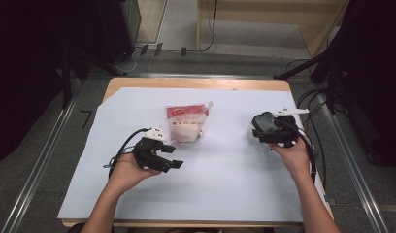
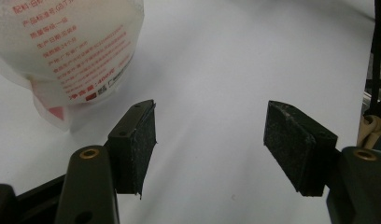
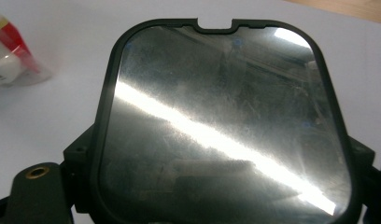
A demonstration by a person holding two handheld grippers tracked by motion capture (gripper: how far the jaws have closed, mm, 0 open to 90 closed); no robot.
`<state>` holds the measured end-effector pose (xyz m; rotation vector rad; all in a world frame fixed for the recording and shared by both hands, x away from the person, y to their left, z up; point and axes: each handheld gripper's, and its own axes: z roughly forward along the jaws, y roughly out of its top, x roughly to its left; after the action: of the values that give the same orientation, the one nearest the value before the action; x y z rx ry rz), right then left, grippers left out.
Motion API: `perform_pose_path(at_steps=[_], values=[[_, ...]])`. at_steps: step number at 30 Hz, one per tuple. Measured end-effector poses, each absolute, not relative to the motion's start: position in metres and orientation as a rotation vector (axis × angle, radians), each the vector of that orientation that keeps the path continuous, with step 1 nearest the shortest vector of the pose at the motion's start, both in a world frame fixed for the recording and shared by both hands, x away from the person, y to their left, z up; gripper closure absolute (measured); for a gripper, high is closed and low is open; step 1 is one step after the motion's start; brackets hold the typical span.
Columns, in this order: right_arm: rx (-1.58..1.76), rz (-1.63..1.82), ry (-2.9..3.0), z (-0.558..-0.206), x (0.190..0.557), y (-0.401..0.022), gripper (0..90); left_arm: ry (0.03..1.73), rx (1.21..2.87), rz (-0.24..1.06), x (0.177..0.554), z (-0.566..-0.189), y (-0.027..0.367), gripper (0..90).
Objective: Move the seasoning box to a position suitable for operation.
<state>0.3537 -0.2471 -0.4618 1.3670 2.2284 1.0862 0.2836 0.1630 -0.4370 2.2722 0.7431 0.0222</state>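
A: We log the layout. The white-and-red printed plastic pouch (image 1: pixel 187 124) lies on the white paper sheet (image 1: pixel 225 170) near the middle of the wooden table (image 1: pixel 196 83), spout toward the far edge. Our left gripper (image 1: pixel 171 164) sits just beside the pouch's near corner, jaws spread wide, nothing between the pads (image 2: pixel 137 149).

B: And our right gripper (image 1: pixel 269 131) grasps a black-rimmed, rounded-rectangular tray with a glossy, scuffed face (image 3: pixel 221 121), held well apart from the pouch. We see the tray's rim wedged between the jaws in the right gripper view.

A: Risks, as we judge them: the tray is gripped at one edge, so a tilt could lever it loose.

B: Agreed. Also the pouch looks soft and full; a pinch at its corner could let it slide or sag from the open left jaws.
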Motion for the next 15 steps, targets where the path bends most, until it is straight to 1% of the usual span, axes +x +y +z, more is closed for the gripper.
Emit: perform_pose_path(at_steps=[15], values=[[1.25,1.123,2.34,-0.457,0.332,-0.21,16.3,0.726,2.273,-0.002,0.287,-0.439,0.16,36.7]])
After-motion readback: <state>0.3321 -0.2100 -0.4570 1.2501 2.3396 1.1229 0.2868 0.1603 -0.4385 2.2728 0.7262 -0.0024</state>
